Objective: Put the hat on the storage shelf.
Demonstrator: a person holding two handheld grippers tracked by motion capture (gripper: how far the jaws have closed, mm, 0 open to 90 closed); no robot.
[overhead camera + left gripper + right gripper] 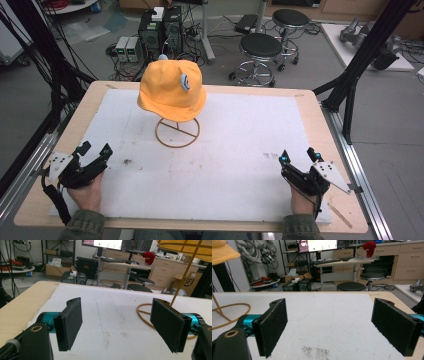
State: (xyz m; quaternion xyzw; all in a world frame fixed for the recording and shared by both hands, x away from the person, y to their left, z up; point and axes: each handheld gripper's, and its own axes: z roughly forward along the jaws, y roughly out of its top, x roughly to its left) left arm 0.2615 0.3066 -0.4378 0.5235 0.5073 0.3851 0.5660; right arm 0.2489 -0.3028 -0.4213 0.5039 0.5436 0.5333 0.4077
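Table fills the middle of the high view, covered by a white foam sheet. Yellow hat sits upper centre of that view, perched on a wire stand with a ring base, well apart from both grippers.

Left gripper, lower left of the frame, is released: jaws stand wide apart with nothing between them. Right gripper, lower right, is likewise spread and empty.

Probable hazards:
- The stand looks light and top-heavy. A sideways push on the hat brim would likely tip the whole assembly.
- A one-sided pinch of soft fabric could drag the stand across the sheet instead of lifting the hat free.
- A jaw could snag the stand's slanted wire beneath the hat.
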